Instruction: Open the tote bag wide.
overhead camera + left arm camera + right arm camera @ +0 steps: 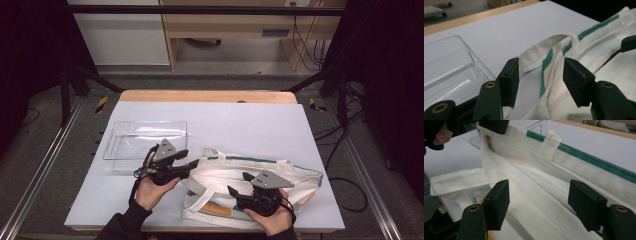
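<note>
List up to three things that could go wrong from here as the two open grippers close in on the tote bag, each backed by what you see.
1. The left gripper, open at the tote bag edge, may pinch only the loose handle, so the bag would not open.
2. The clear tray sits close beside the left gripper; a sideways move could knock it.
3. The right gripper hovers open over layered fabric and might grab both sides at once.
</note>
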